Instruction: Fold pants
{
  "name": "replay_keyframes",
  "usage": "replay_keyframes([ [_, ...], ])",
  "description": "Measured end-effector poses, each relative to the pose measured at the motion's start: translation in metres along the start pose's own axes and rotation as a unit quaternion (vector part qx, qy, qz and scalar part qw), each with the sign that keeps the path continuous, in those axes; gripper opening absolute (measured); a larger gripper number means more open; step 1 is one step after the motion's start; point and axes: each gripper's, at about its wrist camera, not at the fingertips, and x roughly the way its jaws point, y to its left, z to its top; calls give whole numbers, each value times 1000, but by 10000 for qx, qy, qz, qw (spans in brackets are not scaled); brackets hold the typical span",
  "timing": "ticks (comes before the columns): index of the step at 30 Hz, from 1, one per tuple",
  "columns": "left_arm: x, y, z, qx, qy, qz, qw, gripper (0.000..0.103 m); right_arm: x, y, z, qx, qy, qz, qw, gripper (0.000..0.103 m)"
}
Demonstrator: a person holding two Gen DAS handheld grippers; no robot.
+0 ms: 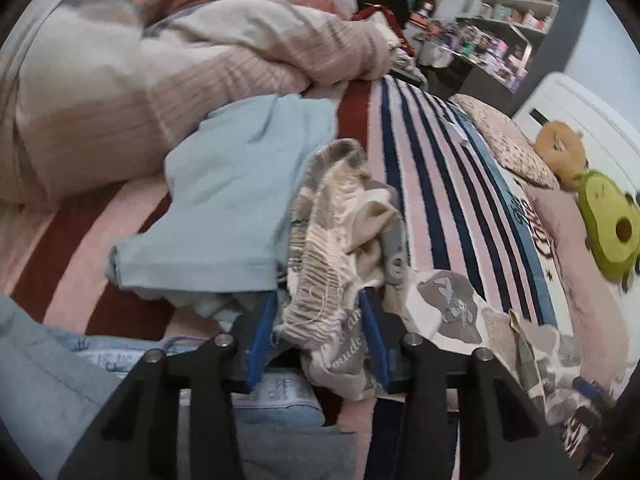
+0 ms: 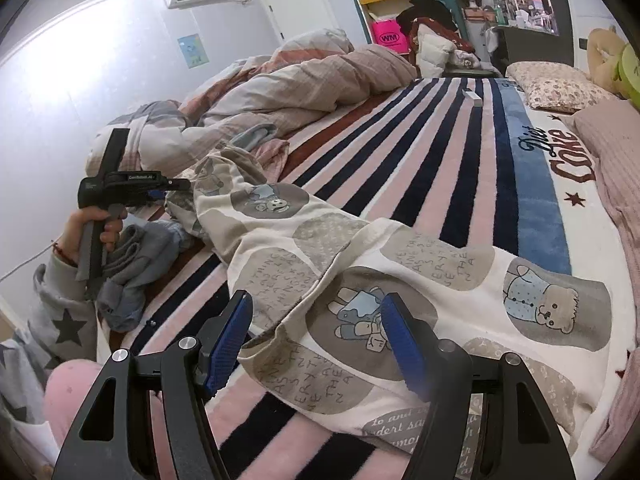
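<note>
Cream pants [image 2: 360, 280] printed with grey patches and bears lie stretched across the striped bed. In the left wrist view their gathered elastic waistband [image 1: 332, 240] is bunched between the blue pads of my left gripper [image 1: 320, 340], which is shut on it. The right wrist view shows that same left gripper [image 2: 180, 186] in a hand at the far left, at the waist end of the pants. My right gripper [image 2: 318, 340] hovers open over the near leg end. The fabric lies below its spread pads [image 2: 404, 344], which do not press on it.
A light blue garment [image 1: 232, 208] lies beside the waistband. A crumpled duvet [image 2: 300, 80] fills the far left of the bed. Grey clothes [image 2: 136, 264] are heaped by the left hand. Pillows [image 2: 560, 84] and plush toys [image 1: 608, 220] line the right side.
</note>
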Motion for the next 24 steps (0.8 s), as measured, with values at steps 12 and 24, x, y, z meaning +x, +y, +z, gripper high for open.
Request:
replay_keyframes([
  [12,-24,-46,10,647,-367,-240,9969,19,-22,-1,-4,46,-217,-24,9998,63],
  [24,-65,-195,2,1791,-515,-1304,9738,18,-69,-27,-24,225,-554,-62,9982,63],
])
